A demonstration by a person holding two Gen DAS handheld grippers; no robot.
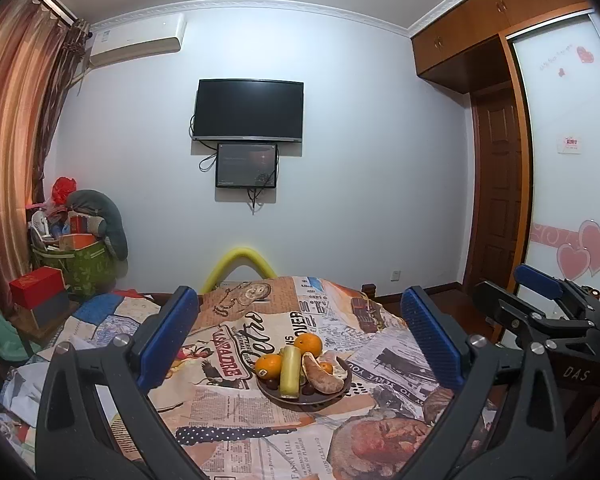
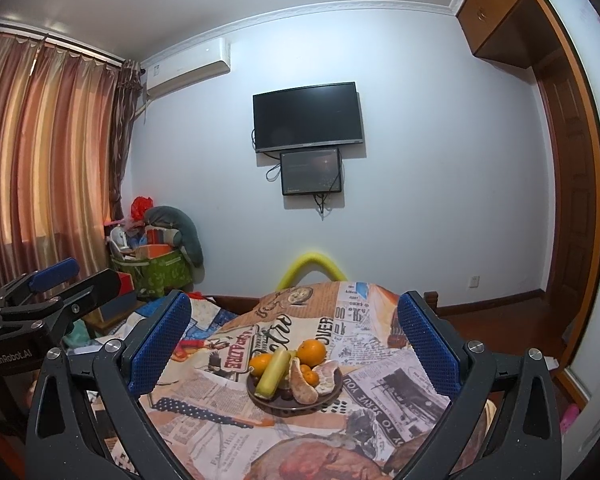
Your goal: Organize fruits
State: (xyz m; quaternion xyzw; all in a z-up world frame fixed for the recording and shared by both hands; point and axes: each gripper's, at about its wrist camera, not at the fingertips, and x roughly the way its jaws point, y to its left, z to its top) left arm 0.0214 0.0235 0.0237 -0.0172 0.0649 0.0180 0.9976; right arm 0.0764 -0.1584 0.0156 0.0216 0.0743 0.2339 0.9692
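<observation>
A dark plate (image 1: pixel 332 397) (image 2: pixel 260 399) sits on the newspaper-print cloth (image 1: pixel 236 416) (image 2: pixel 220 400). On it lie two oranges (image 1: pixel 308 344) (image 2: pixel 311 352), a pale green-yellow stick (image 1: pixel 291 371) (image 2: pixel 274 374), a brown peel piece (image 1: pixel 320 376) (image 2: pixel 300 386), small mandarins and dark fruits. My left gripper (image 1: pixel 296 336) is open and empty, held back from the plate. My right gripper (image 2: pixel 296 340) is open and empty, also short of the plate. The right gripper also shows at the left wrist view's right edge (image 1: pixel 540 300); the left gripper shows at the right wrist view's left edge (image 2: pixel 56 292).
A yellow foam arch (image 1: pixel 240 264) (image 2: pixel 312 266) stands behind the table's far edge. Boxes and a green bag (image 1: pixel 84 268) (image 2: pixel 156 272) pile up at the far left by the curtain. A wardrobe and door (image 1: pixel 496 184) stand right.
</observation>
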